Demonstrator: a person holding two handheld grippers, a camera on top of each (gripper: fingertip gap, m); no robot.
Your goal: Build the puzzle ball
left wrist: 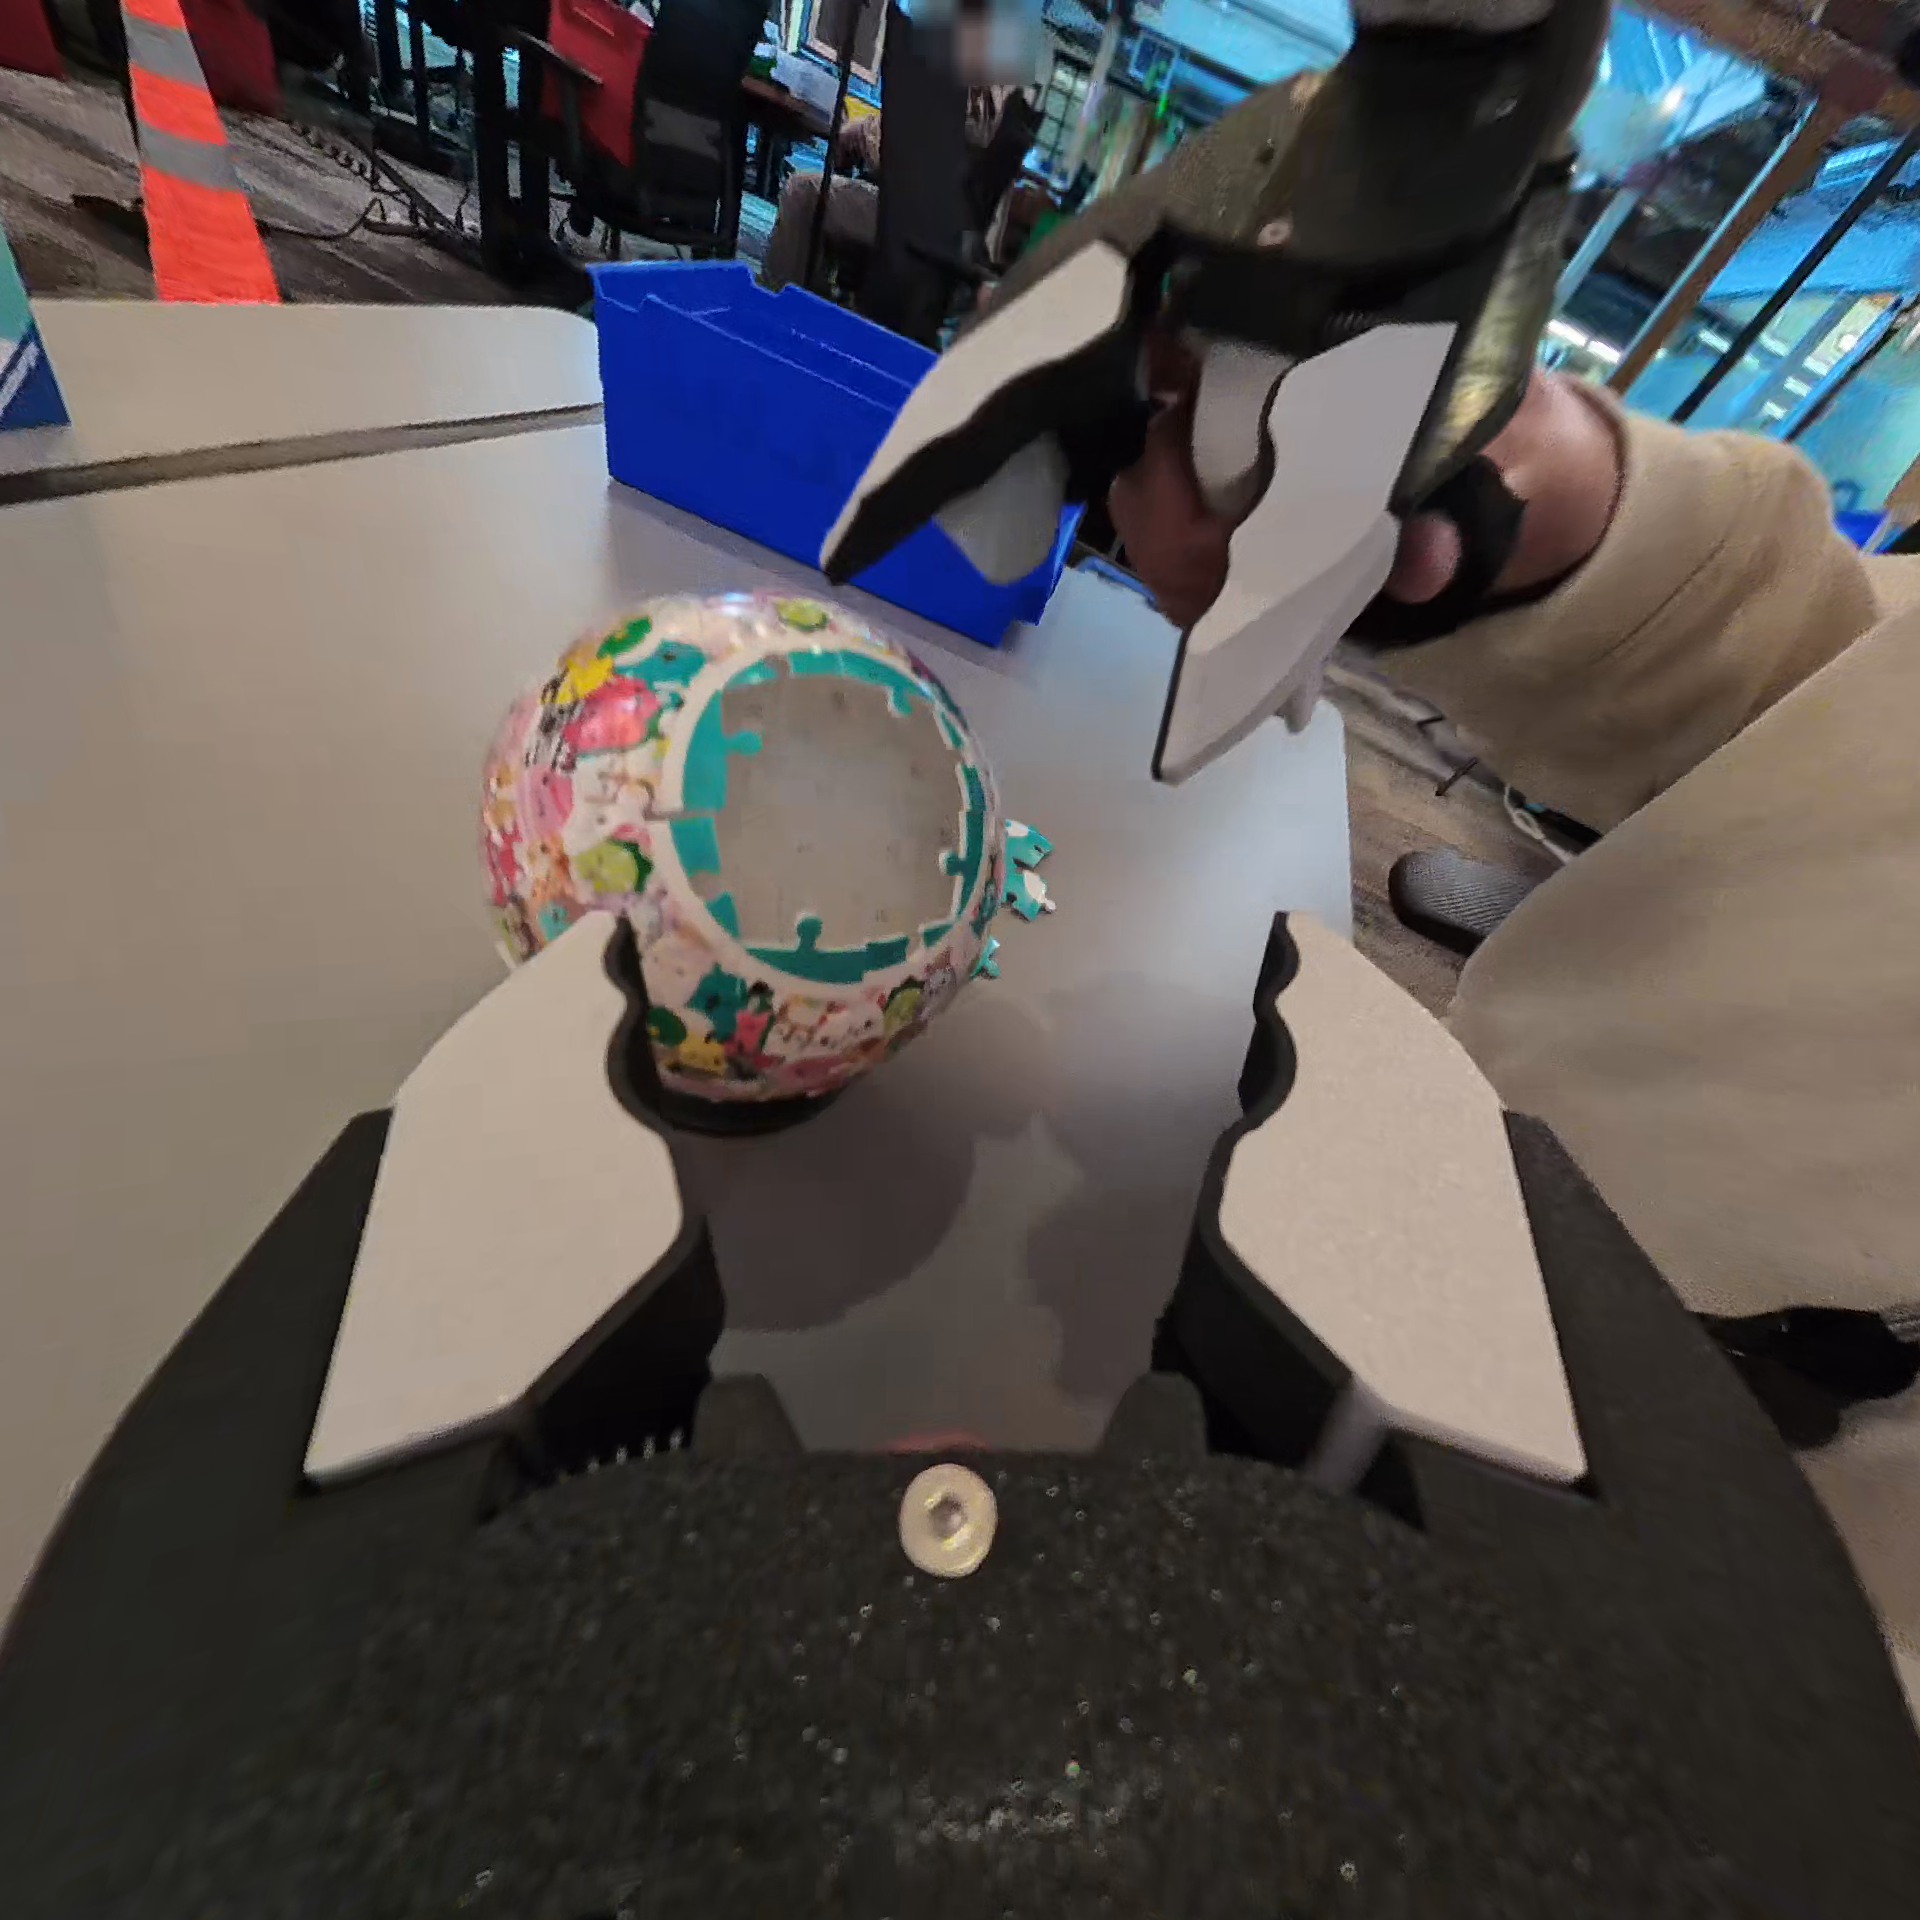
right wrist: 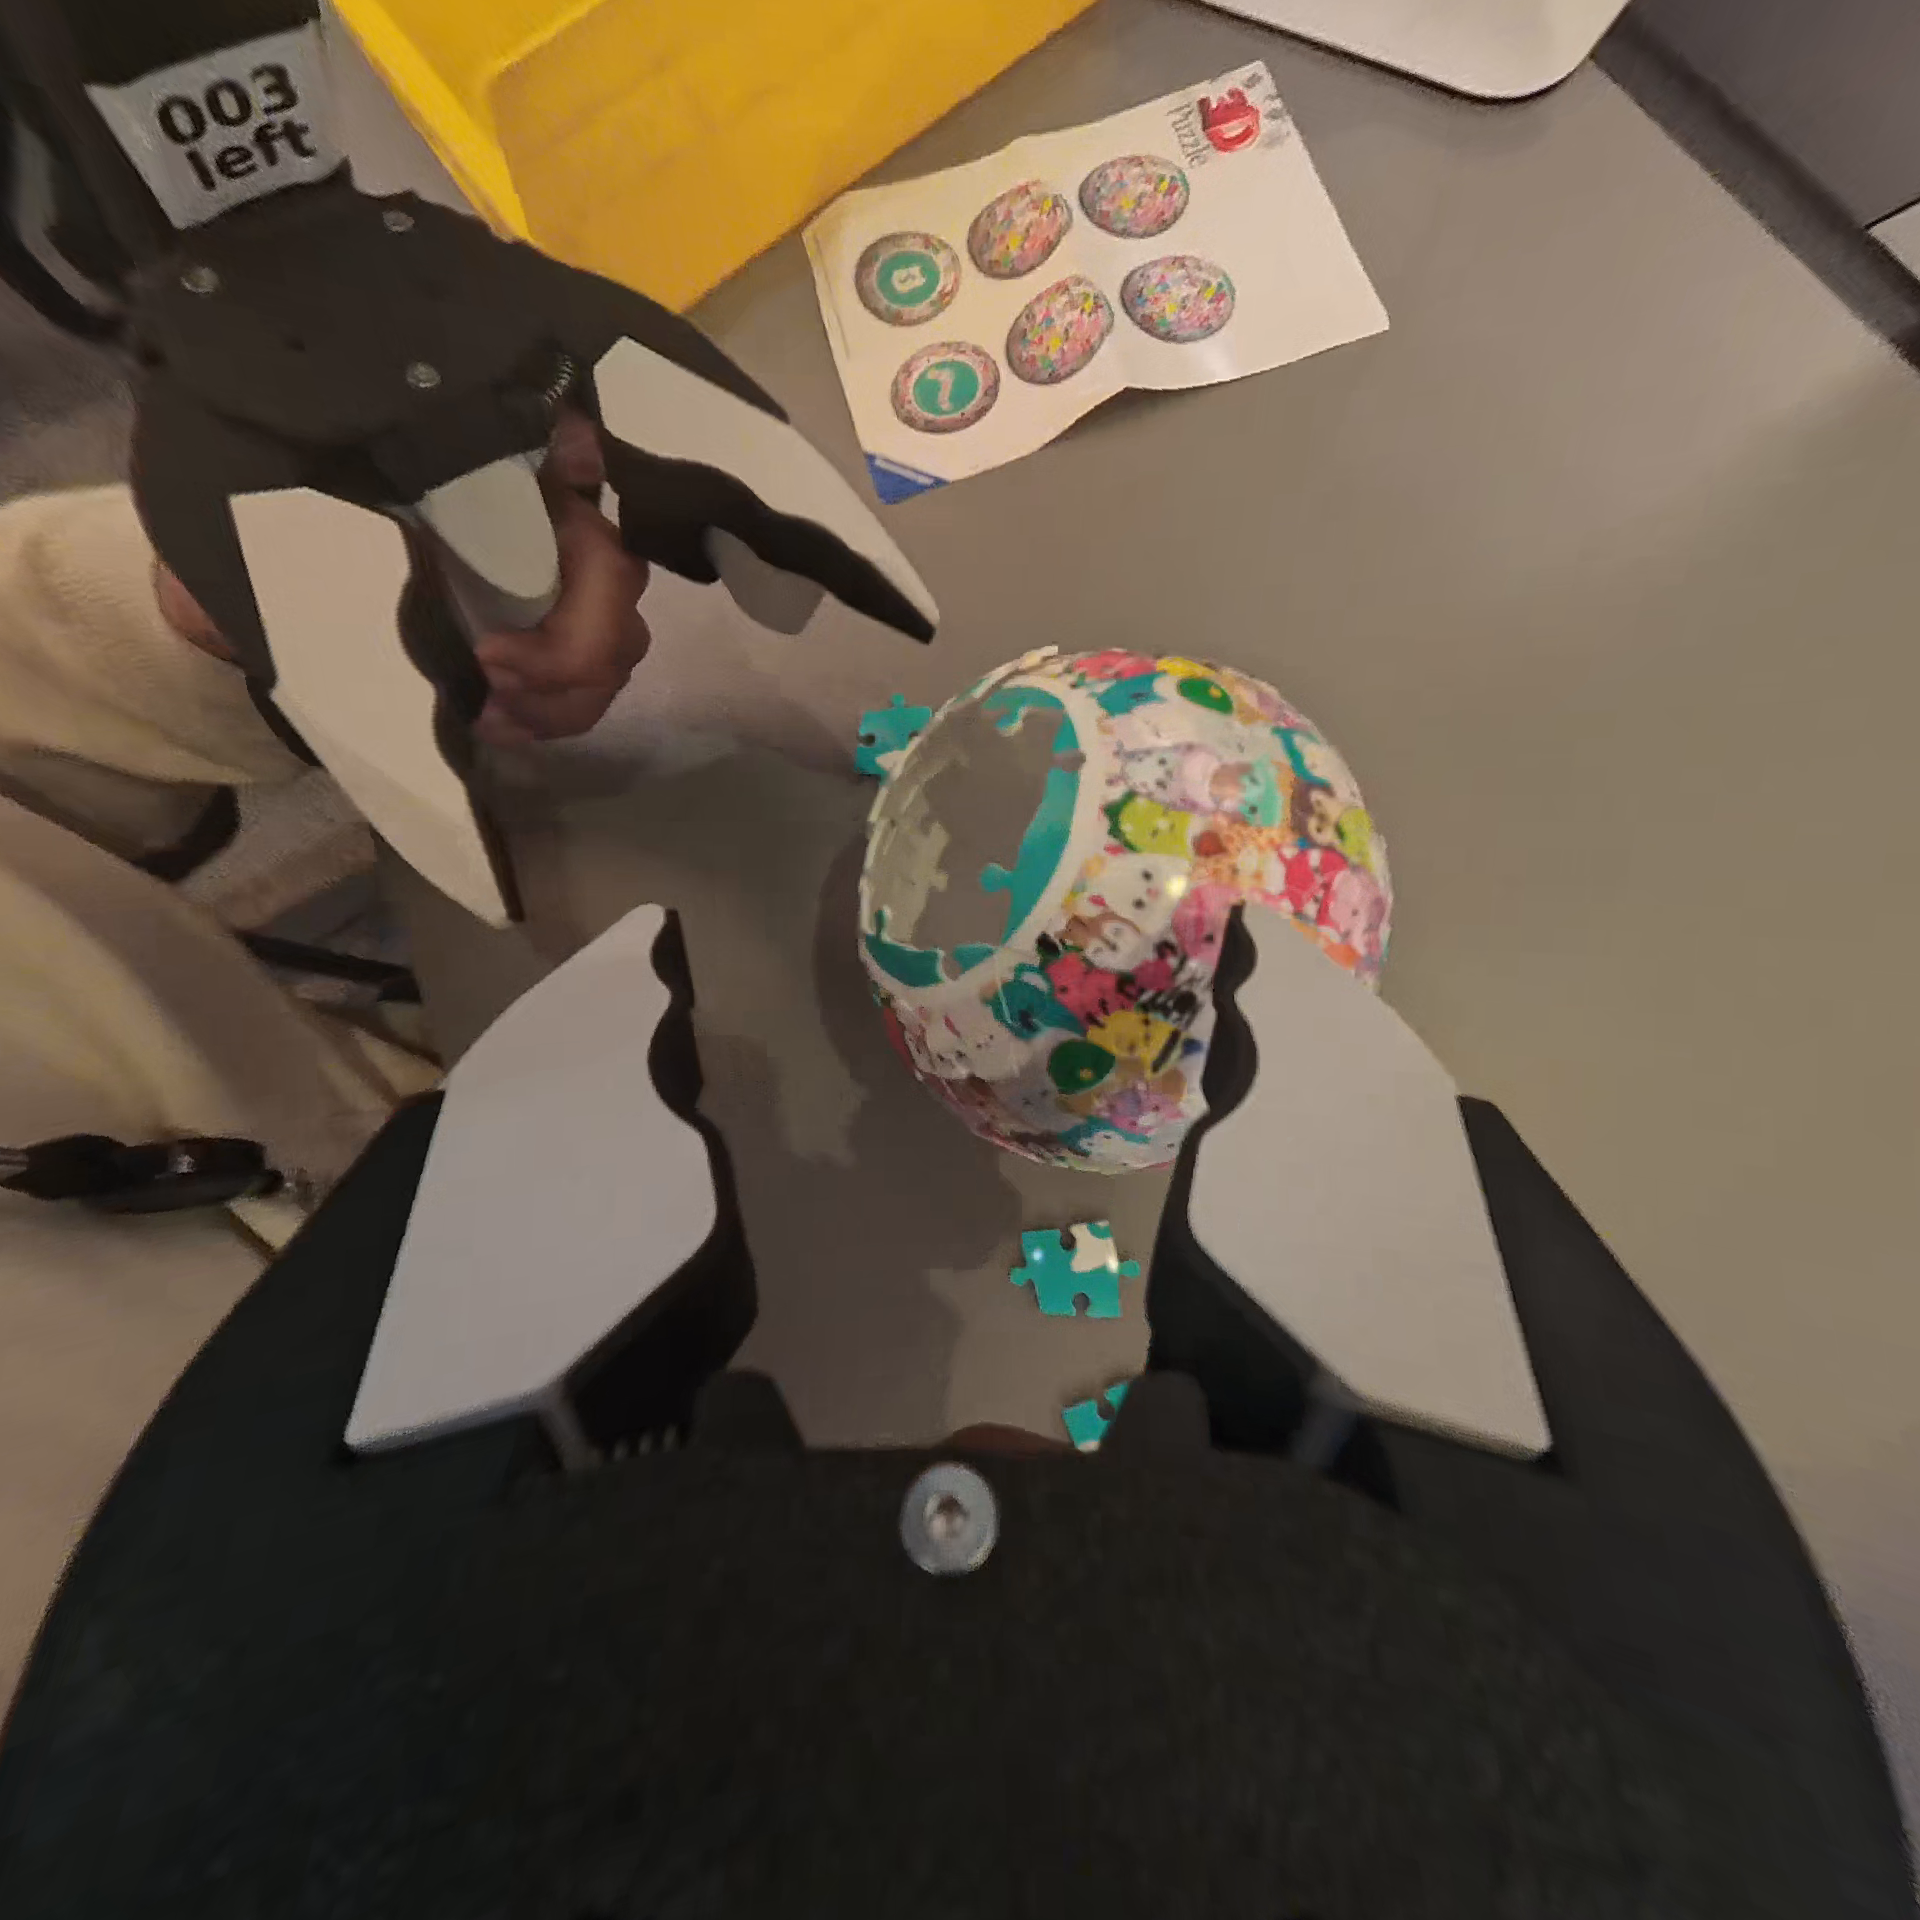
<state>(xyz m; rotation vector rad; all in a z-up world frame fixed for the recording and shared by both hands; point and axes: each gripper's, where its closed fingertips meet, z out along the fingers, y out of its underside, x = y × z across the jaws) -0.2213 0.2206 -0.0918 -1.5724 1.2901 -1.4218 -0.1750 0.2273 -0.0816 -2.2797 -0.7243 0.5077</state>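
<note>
Puzzle ball [left wrist: 727, 862] is seen centre-left of the left wrist view and centre-right of the right wrist view [right wrist: 1132, 914], standing on the grey table [left wrist: 260, 727] on what looks like a dark ring base; base is seen only in the left view. The shell is mostly built, w/ a round gap ringed in teal. The gap is tilted up toward both cams, probably so remaining pcs can be pushed in from above.

Left gripper [left wrist: 945, 1029] is held low at frame bottom, jaws spread wide, nothing between them; its left finger is seen in front of the ball's lower side, contact can't be confirmed. Right gripper [right wrist: 951, 997] is also spread wide and empty, w/ the ball partly behind its right finger.

Loose teal pieces: one [right wrist: 1075, 1270] lies on the table just below the ball, another [right wrist: 1091, 1418] nearer the frame bottom, a third [right wrist: 888, 732] beside the ball's upper left.

Instruction sheet [right wrist: 1091, 281] is laid at upper right for ref., a yellow box [right wrist: 675, 114] at top. A blue bin [left wrist: 769, 416] is seen behind the ball.

Judged stage: late, pick-up of a loose pc likely next.
</note>
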